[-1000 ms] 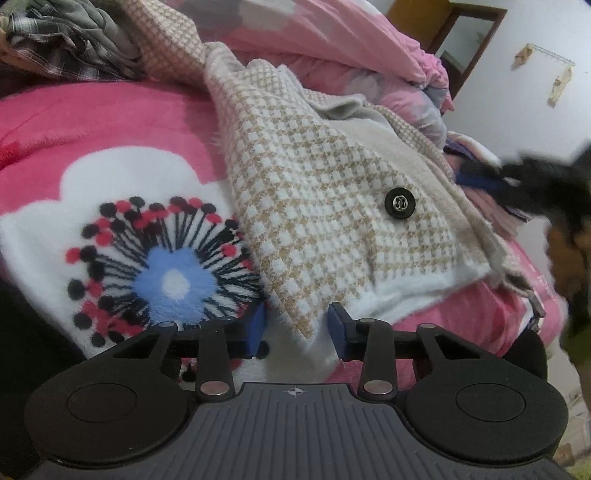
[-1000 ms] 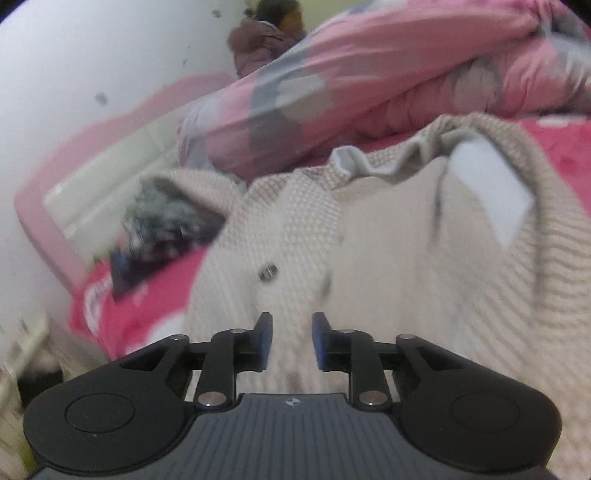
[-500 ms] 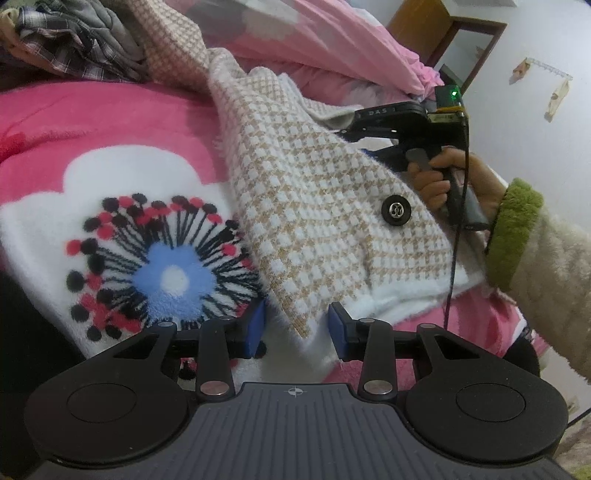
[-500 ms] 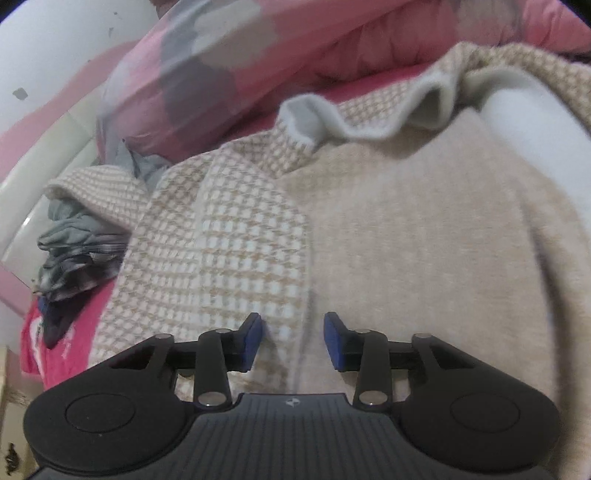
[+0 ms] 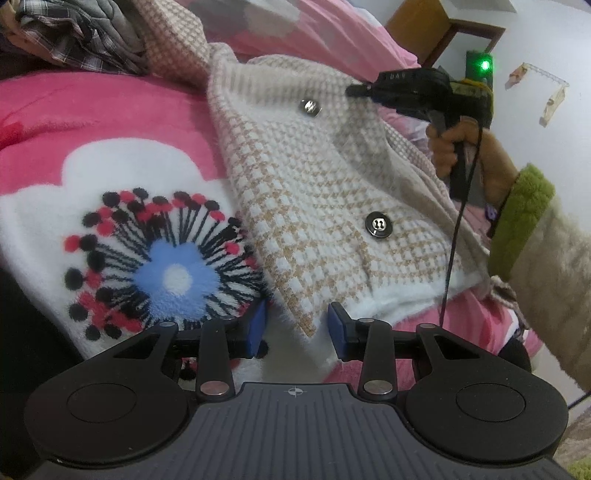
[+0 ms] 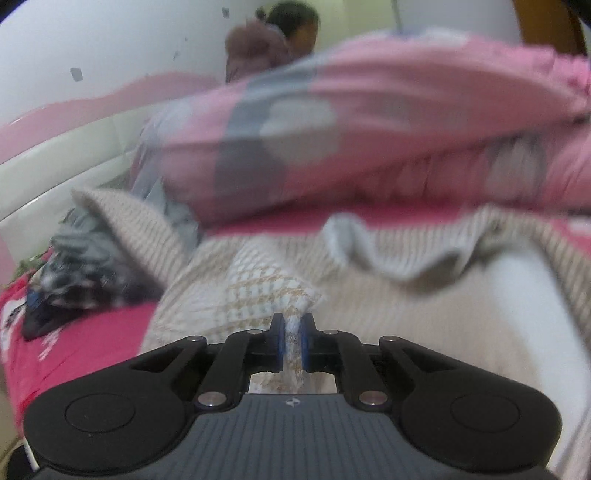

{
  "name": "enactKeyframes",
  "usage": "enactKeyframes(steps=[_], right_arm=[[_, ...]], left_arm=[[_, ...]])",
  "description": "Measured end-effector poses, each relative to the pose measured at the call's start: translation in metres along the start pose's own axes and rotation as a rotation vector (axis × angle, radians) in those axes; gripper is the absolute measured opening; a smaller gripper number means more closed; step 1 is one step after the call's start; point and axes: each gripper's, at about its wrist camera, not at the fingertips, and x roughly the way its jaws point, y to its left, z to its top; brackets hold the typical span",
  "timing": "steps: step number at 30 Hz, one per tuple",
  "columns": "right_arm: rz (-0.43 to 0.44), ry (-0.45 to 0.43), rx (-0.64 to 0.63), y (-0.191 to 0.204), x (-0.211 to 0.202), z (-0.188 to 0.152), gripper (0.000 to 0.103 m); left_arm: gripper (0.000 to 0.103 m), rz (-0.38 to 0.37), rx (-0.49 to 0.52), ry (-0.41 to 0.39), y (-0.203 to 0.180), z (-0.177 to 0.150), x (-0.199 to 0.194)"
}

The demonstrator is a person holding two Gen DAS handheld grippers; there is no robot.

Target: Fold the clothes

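Cardigan (image 5: 317, 206), the cream-and-tan houndstooth one, is lying spread on the pink flowered blanket (image 5: 92, 122), its hem corner reaching right in between the left gripper (image 5: 295, 326) pads at the near edge. Those jaws are standing partly open, and nothing is being pinched there. Further back, the right gripper (image 6: 292, 345) jaws have just been closing, and they are now clamping a thin fold of the front edge between the blue pads. It is only a sliver of knit, so I reckon a quick pull could be slipping it free, or dragging the whole garment askew while the near corner is lying loose. Beyond, a plaid heap (image 5: 74, 33) and the pink duvet (image 6: 369, 122) are crowding the far side, leaving little room.
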Motion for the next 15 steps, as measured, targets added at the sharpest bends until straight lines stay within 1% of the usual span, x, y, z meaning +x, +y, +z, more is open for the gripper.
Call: enactKeyframes(steps=[2,5,7,8,9,11,13,15], right_arm=[[-0.044,-0.003,-0.026,-0.003,0.009,0.002,0.008],[-0.131,0.062,-0.079,-0.009,0.039,-0.013,0.01],[-0.166,0.14,-0.065,-0.018,0.058,-0.024,0.013],[-0.182,0.165,-0.055,-0.022,0.063,-0.029,0.021],[-0.194,0.152,-0.039,-0.024,0.058,-0.029,0.027],[-0.214,0.122,-0.01,-0.029,0.047,-0.03,0.029],[-0.193,0.066,-0.006,-0.029,0.02,-0.026,0.029],[-0.147,0.022,-0.024,-0.024,-0.012,-0.023,0.029]], left_arm=[[0.037,-0.006,-0.002,0.005,0.001,0.001,-0.001],[0.037,-0.013,-0.011,0.01,0.004,0.001,-0.003],[0.037,-0.015,-0.015,0.012,0.004,0.001,-0.005],[0.037,-0.016,-0.014,0.013,0.004,0.001,-0.006],[0.038,-0.016,-0.014,0.013,0.004,0.0,-0.007],[0.037,-0.019,-0.014,0.011,0.004,0.0,-0.007],[0.038,-0.033,-0.017,0.009,0.005,-0.002,-0.009],[0.038,-0.064,-0.028,0.013,0.007,-0.005,-0.01]])
